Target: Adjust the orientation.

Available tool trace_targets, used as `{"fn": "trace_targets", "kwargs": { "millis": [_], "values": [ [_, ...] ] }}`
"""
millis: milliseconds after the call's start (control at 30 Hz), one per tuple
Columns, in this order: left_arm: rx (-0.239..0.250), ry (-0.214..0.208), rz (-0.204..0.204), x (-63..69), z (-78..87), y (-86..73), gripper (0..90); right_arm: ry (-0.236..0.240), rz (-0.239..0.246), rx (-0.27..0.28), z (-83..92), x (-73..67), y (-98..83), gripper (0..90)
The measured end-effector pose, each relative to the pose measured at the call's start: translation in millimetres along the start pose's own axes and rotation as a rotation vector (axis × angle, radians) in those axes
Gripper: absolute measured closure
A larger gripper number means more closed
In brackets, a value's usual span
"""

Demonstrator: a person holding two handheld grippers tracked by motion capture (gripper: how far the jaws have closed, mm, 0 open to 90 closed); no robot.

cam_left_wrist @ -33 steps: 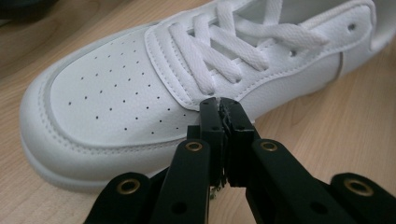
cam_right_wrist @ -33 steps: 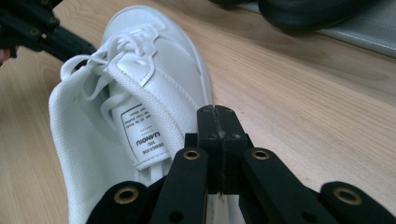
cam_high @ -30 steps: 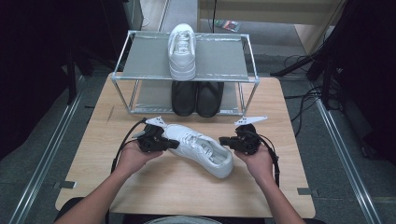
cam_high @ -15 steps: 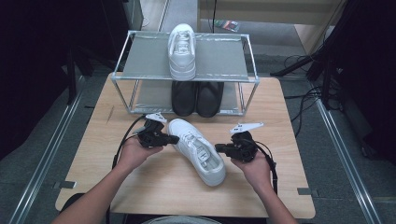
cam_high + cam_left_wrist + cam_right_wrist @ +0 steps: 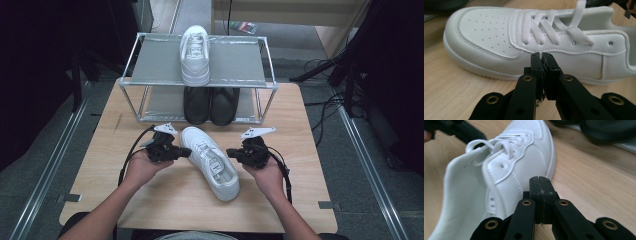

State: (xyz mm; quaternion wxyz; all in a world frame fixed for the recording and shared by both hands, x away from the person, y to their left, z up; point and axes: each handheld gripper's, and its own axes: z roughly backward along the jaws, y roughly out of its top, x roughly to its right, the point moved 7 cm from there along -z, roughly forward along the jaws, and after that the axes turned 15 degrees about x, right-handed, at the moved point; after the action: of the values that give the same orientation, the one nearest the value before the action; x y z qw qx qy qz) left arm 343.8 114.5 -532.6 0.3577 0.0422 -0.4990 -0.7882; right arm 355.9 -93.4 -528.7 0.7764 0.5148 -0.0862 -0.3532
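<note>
A white lace-up sneaker [image 5: 211, 162] lies on the wooden table [image 5: 310, 165], toe toward the rack and heel toward the person. My left gripper [image 5: 186, 153] is shut, its tips against the sneaker's left side near the toe box [image 5: 489, 35]. In the left gripper view the closed gripper [image 5: 541, 56] touches the shoe just below the laces. My right gripper [image 5: 231, 153] is also shut, against the sneaker's right side. In the right gripper view that gripper [image 5: 540, 180] rests by the sneaker's [image 5: 506, 167] sole edge. Nothing is held between either pair of jaws.
A metal two-level shoe rack [image 5: 270, 62] stands at the table's far edge. On its top shelf sits a second white sneaker [image 5: 195, 55]; a pair of black shoes [image 5: 210, 105] stands beneath. Bare tabletop lies left and right of the hands.
The sneaker has turned between the two grippers, its heel swinging toward the person and its toe toward the rack. Both hands shifted slightly with it.
</note>
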Motion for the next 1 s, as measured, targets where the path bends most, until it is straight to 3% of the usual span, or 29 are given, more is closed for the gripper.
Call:
{"fn": "trace_targets", "kwargs": {
  "millis": [333, 1000],
  "values": [
    [-0.01, -0.005, -0.011, 15.8, -7.3, -5.6, 89.3, 0.019, 0.007, -0.036, -14.5, -0.5, -0.8, 90.0],
    [-0.023, -0.016, -0.026, 11.2, -12.4, -1.1, 89.2, 0.014, -0.017, -0.037, -9.8, -11.9, -7.5, 90.0]
  ]
}}
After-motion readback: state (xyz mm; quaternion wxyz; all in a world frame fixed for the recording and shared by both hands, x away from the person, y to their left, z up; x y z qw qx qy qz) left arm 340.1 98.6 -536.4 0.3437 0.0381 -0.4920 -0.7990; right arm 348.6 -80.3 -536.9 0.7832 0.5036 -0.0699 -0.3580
